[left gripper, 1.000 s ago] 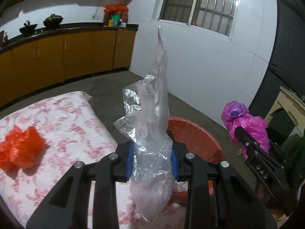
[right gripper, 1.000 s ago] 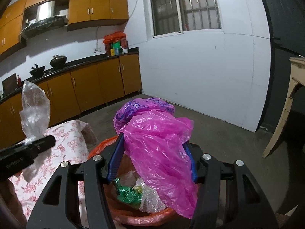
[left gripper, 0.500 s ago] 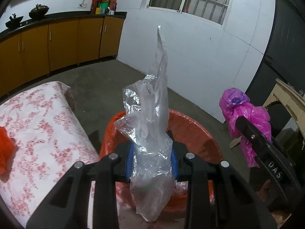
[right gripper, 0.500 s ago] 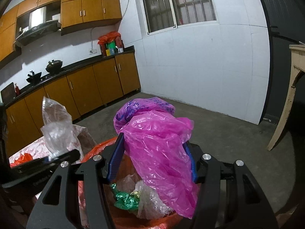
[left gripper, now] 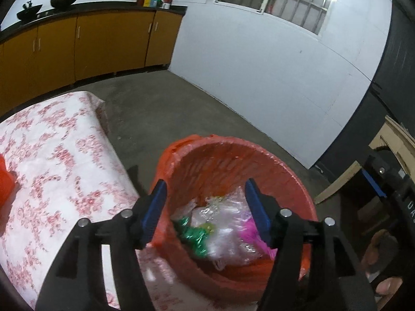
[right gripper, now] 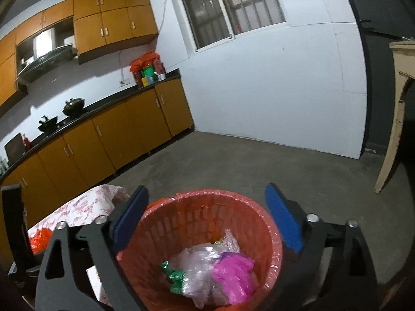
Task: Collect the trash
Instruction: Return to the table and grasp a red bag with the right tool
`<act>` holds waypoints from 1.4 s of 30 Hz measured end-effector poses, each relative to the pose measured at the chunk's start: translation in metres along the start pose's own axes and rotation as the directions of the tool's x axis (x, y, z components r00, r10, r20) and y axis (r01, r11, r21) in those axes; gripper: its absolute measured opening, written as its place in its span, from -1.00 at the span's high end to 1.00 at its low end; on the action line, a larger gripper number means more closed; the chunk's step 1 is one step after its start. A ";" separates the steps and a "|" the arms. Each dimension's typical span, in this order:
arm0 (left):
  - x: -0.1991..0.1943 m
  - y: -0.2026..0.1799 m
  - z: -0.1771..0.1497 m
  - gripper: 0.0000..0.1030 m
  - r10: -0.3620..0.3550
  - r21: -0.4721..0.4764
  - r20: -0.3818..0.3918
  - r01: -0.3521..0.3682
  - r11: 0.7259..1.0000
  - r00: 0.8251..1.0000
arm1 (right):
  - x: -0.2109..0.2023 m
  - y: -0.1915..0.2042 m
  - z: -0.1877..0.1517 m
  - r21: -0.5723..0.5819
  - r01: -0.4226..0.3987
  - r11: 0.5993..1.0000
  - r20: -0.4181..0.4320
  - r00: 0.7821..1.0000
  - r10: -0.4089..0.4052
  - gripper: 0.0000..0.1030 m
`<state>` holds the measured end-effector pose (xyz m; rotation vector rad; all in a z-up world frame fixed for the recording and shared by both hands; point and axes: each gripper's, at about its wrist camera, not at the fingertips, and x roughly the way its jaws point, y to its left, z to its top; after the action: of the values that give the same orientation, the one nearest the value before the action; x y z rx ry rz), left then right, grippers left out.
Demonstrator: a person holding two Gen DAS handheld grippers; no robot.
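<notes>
Trash lies in the bottom of the red basket (right gripper: 207, 223), which stands on the concrete floor (right gripper: 272, 160) just beside the corner of the table with the red-flowered white cloth (left gripper: 54, 160). Contents observed in the right wrist view: a crumpled clear plastic bag (right gripper: 197, 267) in the middle, a magenta plastic bag (right gripper: 234, 269) touching it on the right, and a green foil wrapper (right gripper: 175, 276) touching it on the left. The same three items appear in the left wrist view: clear plastic bag (left gripper: 223, 230), magenta plastic bag (left gripper: 255, 233), green foil wrapper (left gripper: 195, 235). The basket (left gripper: 233, 171) is lined with a thin red bag folded over its rim. The left gripper (left gripper: 206, 202) hangs above the basket with its blue-padded jaws spread wide and nothing between them. The right gripper (right gripper: 207, 220) is likewise over the basket, jaws spread wide, holding nothing; its blue pad (left gripper: 372, 182) shows at the right edge of the left wrist view. A piece of orange-red plastic (right gripper: 40, 238) rests on the tablecloth, well apart from the basket; it is partly cut off at the left edge of the left wrist view (left gripper: 5, 181). Background: yellow-brown cabinets (right gripper: 109, 134) under a dark counter carrying two dark pots (right gripper: 74, 105), a barred window (right gripper: 228, 7) in the white wall, and a pale wooden furniture leg (right gripper: 394, 129) at right.
</notes>
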<state>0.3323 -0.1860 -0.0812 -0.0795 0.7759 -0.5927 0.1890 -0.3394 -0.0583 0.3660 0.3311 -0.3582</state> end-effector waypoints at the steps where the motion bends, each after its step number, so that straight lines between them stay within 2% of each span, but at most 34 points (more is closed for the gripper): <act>1: -0.003 0.002 -0.001 -0.31 0.010 -0.002 0.006 -0.010 1.000 1.000 | 0.000 0.001 -0.001 0.002 0.005 1.000 -0.003 1.000 -0.005 -0.85; 9: -0.041 0.026 -0.012 -0.53 0.134 0.002 0.069 -0.135 0.991 0.989 | -0.003 0.017 -0.003 -0.016 -0.025 1.000 -0.018 1.000 0.025 -0.87; 14: -0.076 0.058 -0.027 -0.55 0.226 -0.036 0.106 -0.223 0.974 0.968 | -0.001 0.038 -0.004 0.007 -0.129 0.992 -0.074 0.989 0.130 -0.89; 16: -0.093 0.074 -0.032 -0.55 0.267 -0.066 0.122 -0.261 0.963 0.956 | 0.001 0.055 -0.006 -0.032 -0.149 0.988 -0.116 0.983 0.144 -0.89; 18: -0.110 0.092 -0.038 -0.55 0.315 -0.100 0.134 -0.304 0.948 0.940 | 0.003 0.077 -0.010 -0.092 -0.146 0.985 -0.148 0.980 0.132 -0.92; 21: -0.140 0.120 -0.051 -0.56 0.402 -0.145 0.149 -0.382 0.913 0.904 | 0.009 0.107 -0.019 -0.106 -0.196 0.975 -0.207 0.963 0.171 -0.95; 24: -0.171 0.153 -0.063 -0.58 0.497 -0.194 0.156 -0.467 0.863 0.853 | 0.017 0.147 -0.033 -0.117 -0.248 0.962 -0.274 0.939 0.209 -0.95; 25: -0.184 0.166 -0.068 -0.59 0.535 -0.218 0.158 -0.500 0.838 0.830 | 0.019 0.163 -0.038 -0.126 -0.269 0.955 -0.292 0.930 0.224 -0.95; 27: -0.206 0.188 -0.076 -0.59 0.588 -0.262 0.157 -0.540 0.800 0.794 | 0.022 0.194 -0.049 -0.150 -0.310 0.939 -0.320 0.914 0.250 -0.95; 31: -0.241 0.220 -0.092 -0.61 0.651 -0.333 0.154 -0.581 0.743 0.744 | 0.027 0.256 -0.074 -0.203 -0.394 0.896 -0.363 0.880 0.305 -0.90; 33: -0.255 0.235 -0.099 -0.61 0.679 -0.358 0.149 -0.600 0.715 0.719 | 0.029 0.288 -0.087 -0.234 -0.428 0.873 -0.377 0.867 0.324 -0.72; 36: -0.272 0.252 -0.108 -0.61 0.703 -0.389 0.145 -0.614 0.687 0.696 | 0.038 0.323 -0.101 -0.234 -0.451 0.861 -0.400 0.852 0.337 -0.66; 38: -0.278 0.259 -0.112 -0.61 0.711 -0.404 0.144 -0.615 0.677 0.688 | 0.046 0.342 -0.110 -0.216 -0.453 0.865 -0.417 0.844 0.337 -0.66; 42: -0.288 0.273 -0.117 -0.61 0.722 -0.434 0.146 -0.612 0.661 0.677 | 0.063 0.371 -0.126 -0.226 -0.426 0.876 -0.437 0.848 0.300 -0.66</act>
<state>0.2207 0.2122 -0.0584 -0.1968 0.5354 0.2930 0.3599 0.0177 -0.0869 0.1740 0.6902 0.1578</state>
